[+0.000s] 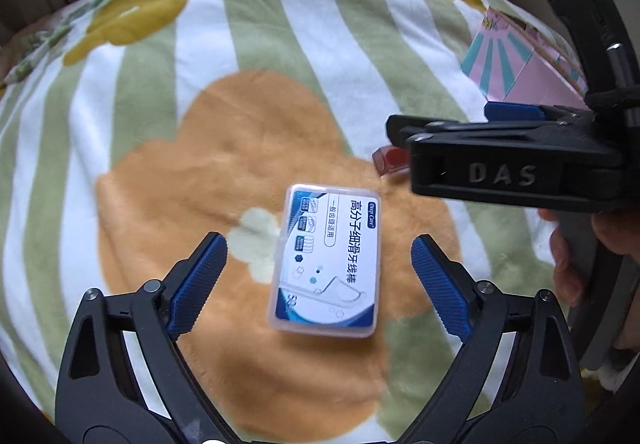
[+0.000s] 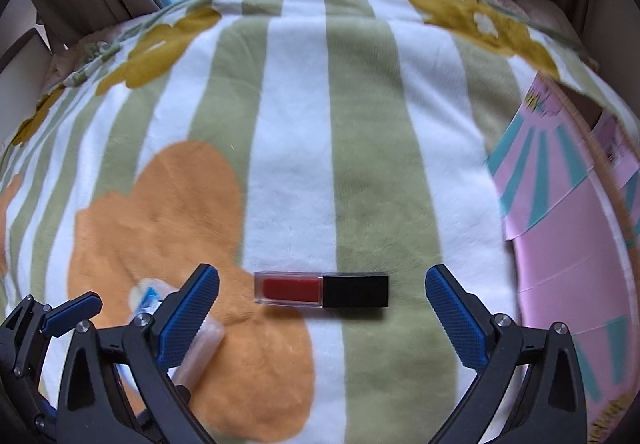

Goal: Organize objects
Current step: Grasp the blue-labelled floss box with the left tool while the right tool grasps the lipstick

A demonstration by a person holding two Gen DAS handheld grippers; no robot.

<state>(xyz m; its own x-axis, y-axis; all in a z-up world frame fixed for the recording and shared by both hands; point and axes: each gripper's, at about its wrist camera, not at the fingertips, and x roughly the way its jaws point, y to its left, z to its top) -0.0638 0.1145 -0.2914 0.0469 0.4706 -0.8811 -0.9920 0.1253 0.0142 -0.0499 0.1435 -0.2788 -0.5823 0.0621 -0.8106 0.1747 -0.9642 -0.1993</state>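
Observation:
A clear plastic floss-pick box point(image 1: 326, 260) with a white and blue label lies flat on the orange flower of the blanket. My left gripper point(image 1: 318, 244) hangs just over it, open, one blue pad on each side and neither touching. A lip-gloss tube point(image 2: 322, 290), red with a black cap, lies crosswise on the blanket. My right gripper point(image 2: 322, 272) is open around it, its pads clear of both ends. In the left wrist view the right gripper point(image 1: 400, 132) comes in from the right and hides most of the tube point(image 1: 390, 160). The right wrist view shows the box point(image 2: 146, 296) partly hidden.
A fleece blanket point(image 2: 360, 124) with green and white stripes and flowers covers the whole surface. An open pink and teal carton point(image 2: 560, 224) stands at the right edge, also the carton point(image 1: 520, 64). A hand point(image 1: 568, 264) holds the right gripper's handle. Brown curtains hang behind.

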